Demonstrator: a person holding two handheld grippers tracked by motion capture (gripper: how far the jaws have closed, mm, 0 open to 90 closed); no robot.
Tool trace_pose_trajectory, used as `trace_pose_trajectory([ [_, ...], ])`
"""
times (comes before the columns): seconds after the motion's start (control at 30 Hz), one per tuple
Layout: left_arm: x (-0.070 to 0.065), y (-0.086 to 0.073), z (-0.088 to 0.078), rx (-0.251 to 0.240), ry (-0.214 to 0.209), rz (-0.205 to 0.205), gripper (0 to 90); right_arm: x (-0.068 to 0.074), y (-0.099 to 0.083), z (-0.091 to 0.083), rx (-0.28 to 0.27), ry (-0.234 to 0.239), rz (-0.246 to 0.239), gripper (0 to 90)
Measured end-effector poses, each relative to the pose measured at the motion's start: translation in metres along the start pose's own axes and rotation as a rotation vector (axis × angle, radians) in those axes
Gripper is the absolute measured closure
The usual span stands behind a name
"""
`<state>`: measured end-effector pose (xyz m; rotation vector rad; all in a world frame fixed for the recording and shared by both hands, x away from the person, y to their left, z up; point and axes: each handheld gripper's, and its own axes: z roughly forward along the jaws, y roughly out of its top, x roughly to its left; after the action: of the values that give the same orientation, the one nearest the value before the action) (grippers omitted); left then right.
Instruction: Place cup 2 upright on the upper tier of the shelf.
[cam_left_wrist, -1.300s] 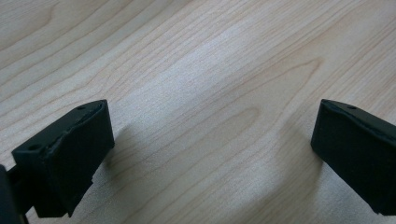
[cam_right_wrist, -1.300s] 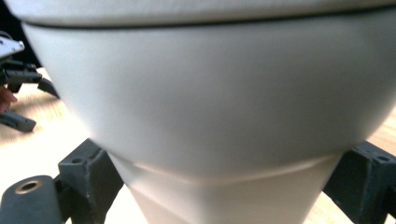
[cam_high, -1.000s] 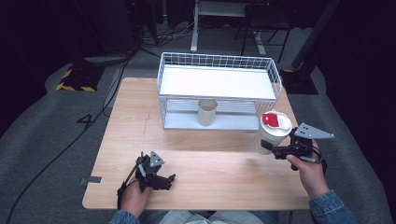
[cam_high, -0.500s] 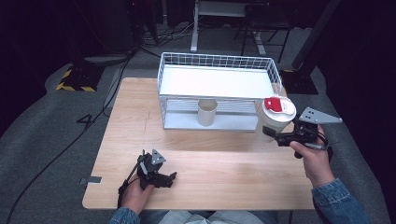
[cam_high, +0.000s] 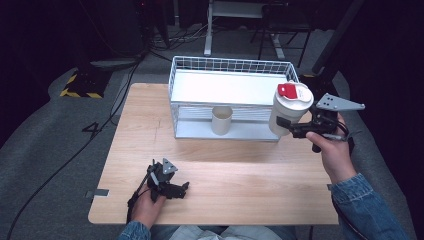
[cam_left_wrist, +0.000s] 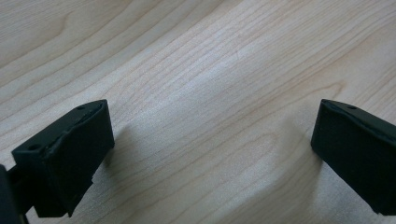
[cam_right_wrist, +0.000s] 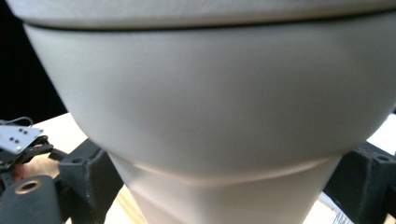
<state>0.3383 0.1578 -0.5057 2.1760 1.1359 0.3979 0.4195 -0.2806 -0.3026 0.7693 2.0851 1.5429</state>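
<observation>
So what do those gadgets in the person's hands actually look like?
Both are black. The right gripper carries a grey three-cornered plate with small holes, the left gripper a smaller one. Their jaws are blocky and black, and a black cable trails from the left one. Both sleeves are blue denim.

Left gripper (cam_left_wrist: 212, 154): two black jaws spread wide, one at lower left of frame, one at right edge. Between them, bare pale wooden tabletop (cam_left_wrist: 205, 79).
</observation>
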Motion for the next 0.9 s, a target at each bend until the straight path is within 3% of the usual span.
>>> trace_pose_trajectory([
  [0.33, 0.000, 0.000, 0.000, -0.002, 0.000, 0.001, 0.0, -0.010, 0.026, 0.023, -0.009, -0.025, -0.011, 10.6],
  [0.6, 0.001, 0.000, 0.000, -0.002, -0.001, 0.001, 0.0, -0.017, 0.044, 0.043, -0.029, -0.038, 0.015, 10.6],
  [0.9, 0.002, 0.000, 0.000, 0.003, 0.004, 0.001, 0.0, -0.019, 0.064, 0.068, -0.036, -0.041, 0.013, 10.6],
])
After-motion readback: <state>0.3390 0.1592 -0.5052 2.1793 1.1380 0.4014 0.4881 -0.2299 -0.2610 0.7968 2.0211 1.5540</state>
